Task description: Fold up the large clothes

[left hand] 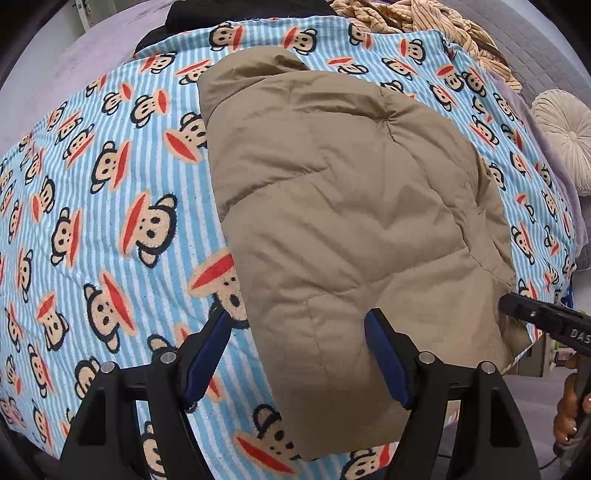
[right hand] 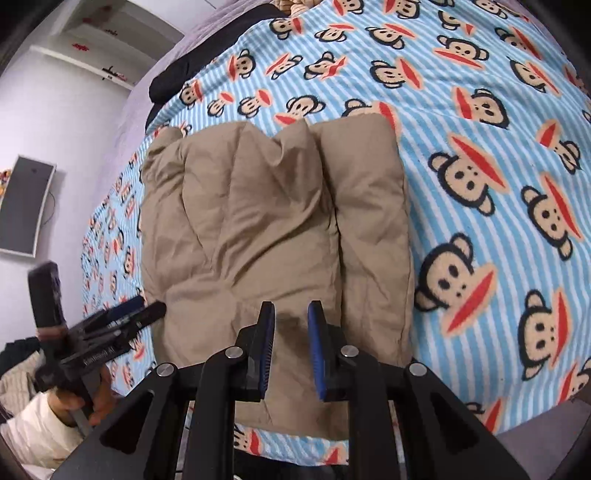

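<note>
My left hand-held gripper hovers with its jaws spread wide and nothing between them, poised over the near corner of the tan puffer jacket. My right hand-held gripper has its blue-padded jaws only a narrow gap apart, hanging just over the jacket's near edge; the gap looks empty, so I judge it is not pinching cloth, though I cannot rule out contact below. Both sit at the jacket's near side, which I read as readiness to take that edge for another fold, or to press the bundle flat.

The jacket lies already folded into a compact, quilted rectangle, resting flat on the monkey-print blanket with blue and white stripes, near its front edge. Being puffy, I expect it to spring open unless pinned.

The blanket covers a bed with a lavender sheet beneath. At the far end lie a black garment and a striped beige garment; a round cream cushion sits to the right. In the right wrist view, a pale wall carries a grey panel and shelves.
</note>
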### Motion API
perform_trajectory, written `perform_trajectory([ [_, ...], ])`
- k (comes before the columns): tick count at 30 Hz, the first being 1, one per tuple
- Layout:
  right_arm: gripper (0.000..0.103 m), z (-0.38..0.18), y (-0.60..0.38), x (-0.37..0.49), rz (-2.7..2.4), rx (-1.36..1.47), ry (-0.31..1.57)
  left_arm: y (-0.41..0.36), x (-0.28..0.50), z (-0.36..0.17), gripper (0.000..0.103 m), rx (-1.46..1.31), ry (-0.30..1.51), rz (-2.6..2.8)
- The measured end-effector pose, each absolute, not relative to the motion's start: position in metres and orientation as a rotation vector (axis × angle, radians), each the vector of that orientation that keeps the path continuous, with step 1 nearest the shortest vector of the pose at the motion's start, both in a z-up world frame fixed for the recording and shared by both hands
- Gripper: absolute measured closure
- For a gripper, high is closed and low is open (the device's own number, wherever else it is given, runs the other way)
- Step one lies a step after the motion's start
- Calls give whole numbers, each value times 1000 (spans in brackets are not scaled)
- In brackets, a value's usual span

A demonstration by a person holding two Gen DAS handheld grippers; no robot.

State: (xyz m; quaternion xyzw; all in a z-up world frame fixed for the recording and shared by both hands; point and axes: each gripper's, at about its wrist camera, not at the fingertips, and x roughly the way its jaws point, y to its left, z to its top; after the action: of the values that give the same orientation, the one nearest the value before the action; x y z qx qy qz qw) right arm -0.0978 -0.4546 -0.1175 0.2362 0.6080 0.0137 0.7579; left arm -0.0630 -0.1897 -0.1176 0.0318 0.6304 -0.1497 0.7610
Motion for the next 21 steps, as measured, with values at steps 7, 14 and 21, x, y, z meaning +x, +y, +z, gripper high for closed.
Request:
perform_trajectory([
  [7, 82, -126, -440, -112, -68, 518, 1366, -166, -72, -105, 26, 67, 1337, -341],
  [14, 55, -119, -426, -117, -105, 509, 1336, -148, -77, -99, 0, 99, 1302, -340],
  [21, 37, -115, -415, -117, -110, 498, 1326, -142, -78, -106, 0, 118, 1338, -322],
])
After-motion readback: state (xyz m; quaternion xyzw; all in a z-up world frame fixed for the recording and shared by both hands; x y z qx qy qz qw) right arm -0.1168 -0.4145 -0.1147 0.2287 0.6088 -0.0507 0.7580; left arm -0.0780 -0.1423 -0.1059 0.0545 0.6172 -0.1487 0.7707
